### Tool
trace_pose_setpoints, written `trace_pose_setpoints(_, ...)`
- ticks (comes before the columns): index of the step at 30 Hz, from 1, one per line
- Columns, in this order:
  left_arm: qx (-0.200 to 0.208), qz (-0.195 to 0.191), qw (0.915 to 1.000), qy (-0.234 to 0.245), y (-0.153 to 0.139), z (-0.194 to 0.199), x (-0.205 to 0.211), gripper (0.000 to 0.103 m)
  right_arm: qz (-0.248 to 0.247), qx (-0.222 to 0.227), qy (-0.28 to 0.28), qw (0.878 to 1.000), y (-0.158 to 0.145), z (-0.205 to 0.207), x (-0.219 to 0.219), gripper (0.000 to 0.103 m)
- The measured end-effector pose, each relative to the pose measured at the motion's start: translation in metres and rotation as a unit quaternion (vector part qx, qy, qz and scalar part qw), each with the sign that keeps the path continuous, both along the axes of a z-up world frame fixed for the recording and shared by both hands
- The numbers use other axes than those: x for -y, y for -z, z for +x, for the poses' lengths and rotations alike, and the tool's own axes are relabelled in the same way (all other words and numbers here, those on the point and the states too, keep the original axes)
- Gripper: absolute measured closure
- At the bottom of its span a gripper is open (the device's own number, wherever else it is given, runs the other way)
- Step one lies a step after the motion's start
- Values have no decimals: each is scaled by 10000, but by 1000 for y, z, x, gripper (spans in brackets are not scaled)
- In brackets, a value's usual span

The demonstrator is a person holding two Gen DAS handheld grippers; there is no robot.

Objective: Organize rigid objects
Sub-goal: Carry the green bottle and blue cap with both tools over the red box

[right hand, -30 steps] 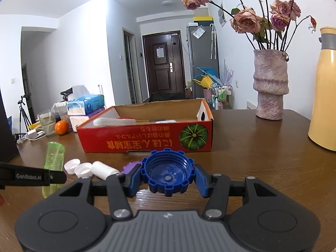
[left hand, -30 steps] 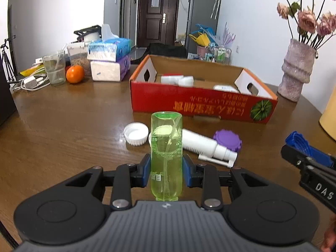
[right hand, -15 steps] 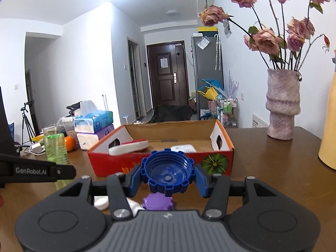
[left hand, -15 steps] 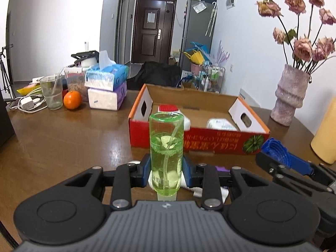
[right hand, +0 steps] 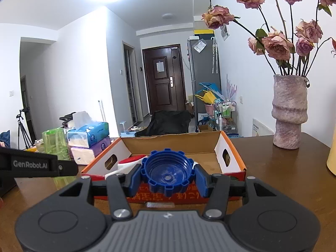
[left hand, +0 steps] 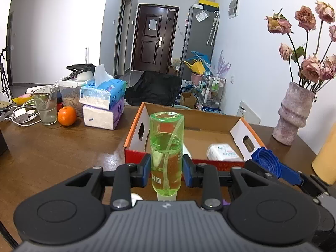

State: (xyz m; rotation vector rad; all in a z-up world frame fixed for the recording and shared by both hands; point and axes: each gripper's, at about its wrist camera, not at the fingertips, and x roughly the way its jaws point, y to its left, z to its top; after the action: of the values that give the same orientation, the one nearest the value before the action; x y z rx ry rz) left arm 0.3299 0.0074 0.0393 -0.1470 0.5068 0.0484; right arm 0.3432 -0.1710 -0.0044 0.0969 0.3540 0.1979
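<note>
Change since earlier frame: both grippers have risen from the table and closed on the box; the loose caps and white tube on the table have dropped out of sight below them.
Left gripper (left hand: 167, 173): clamped on the green bottle (left hand: 166, 153), pads pressing its lower body.
Green bottle: held upside down, neck low, clear base up, in front of the box's near left wall; part-filled with liquid, dip tube inside. Judged stiff plastic, moderately heavy, smooth-sided, so it may slip; a mid-body grip looks right.
Cardboard box (left hand: 212, 124): open, red front; white pack (left hand: 223, 152) lies inside at right.
Right gripper (right hand: 167, 177): closed on the blue cap (right hand: 167, 174), pads on opposite rim lugs, hollow side facing the camera, just before the box's near wall.
Blue cap: judged light and rigid; notched rim gives sure purchase.
</note>
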Motion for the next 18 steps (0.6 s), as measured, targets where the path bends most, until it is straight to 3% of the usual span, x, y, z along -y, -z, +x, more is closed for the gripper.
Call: trace_pose_setpoints(18, 227, -257, 9994, 69, -14, 50, 6, 71, 125, -14, 42, 9999, -8, 52, -2, 51)
